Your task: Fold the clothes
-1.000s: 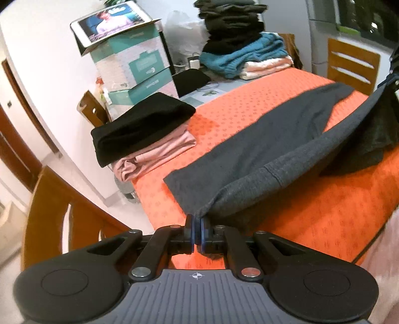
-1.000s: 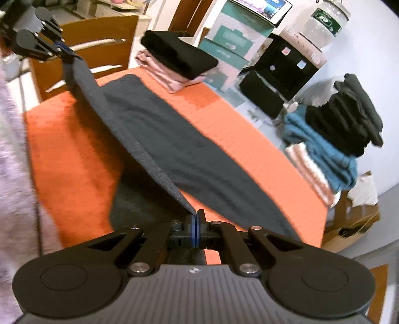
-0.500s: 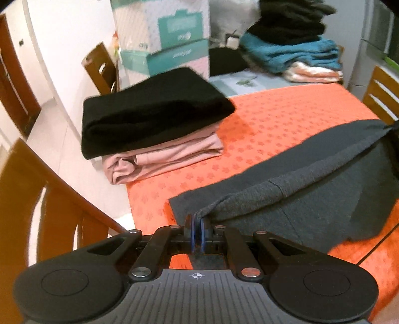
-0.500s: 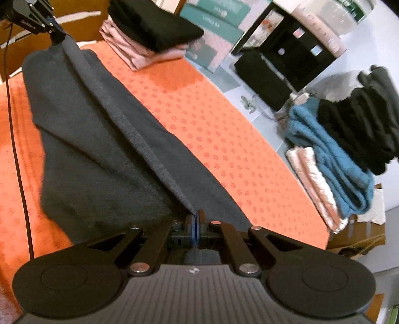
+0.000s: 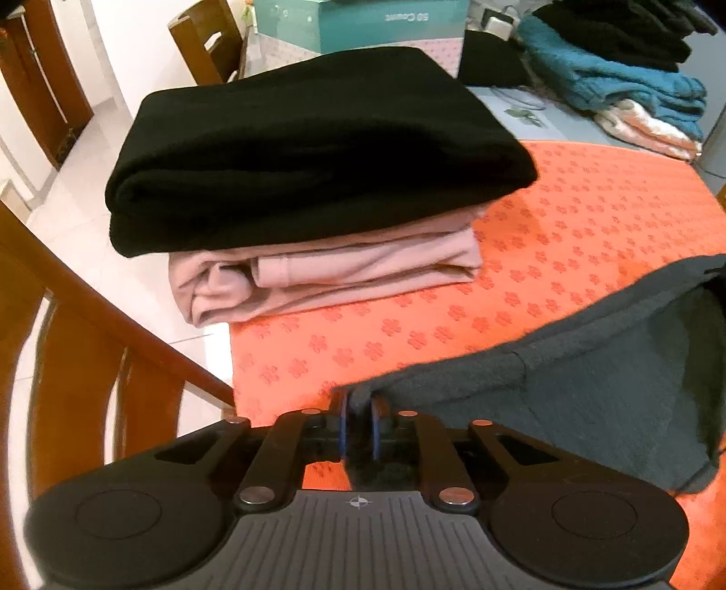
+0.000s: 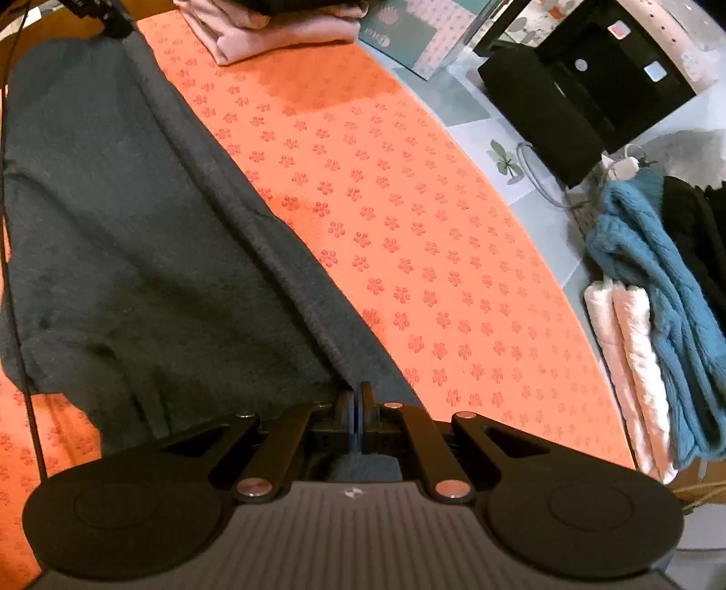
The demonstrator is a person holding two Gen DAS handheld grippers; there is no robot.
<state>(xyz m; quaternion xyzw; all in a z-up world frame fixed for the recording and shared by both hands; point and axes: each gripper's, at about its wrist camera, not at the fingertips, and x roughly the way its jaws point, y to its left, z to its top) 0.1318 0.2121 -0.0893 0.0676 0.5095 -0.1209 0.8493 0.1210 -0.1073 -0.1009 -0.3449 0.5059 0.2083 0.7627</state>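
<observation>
A dark grey garment [image 6: 136, 236] lies folded over itself on the orange flower-patterned table cover [image 6: 408, 227]. My right gripper [image 6: 356, 399] is shut on one end of its folded edge, low over the cover. My left gripper [image 5: 358, 408] is shut on the other end of that edge of the grey garment [image 5: 590, 385]. The left gripper also shows in the right wrist view [image 6: 104, 18] at the top left corner. The edge runs straight between both grippers.
A folded black garment [image 5: 308, 149] on a folded pink one [image 5: 345, 272] sits at the table's corner. A wooden chair [image 5: 90, 363] stands on the left. A teal sweater [image 6: 658, 272], pink cloth [image 6: 630, 345] and black box [image 6: 590, 81] lie beyond the cover.
Both grippers have carried the grey garment's edge across and down toward the table, folding it over itself. The left gripper moved closer to the black and pink stack.
</observation>
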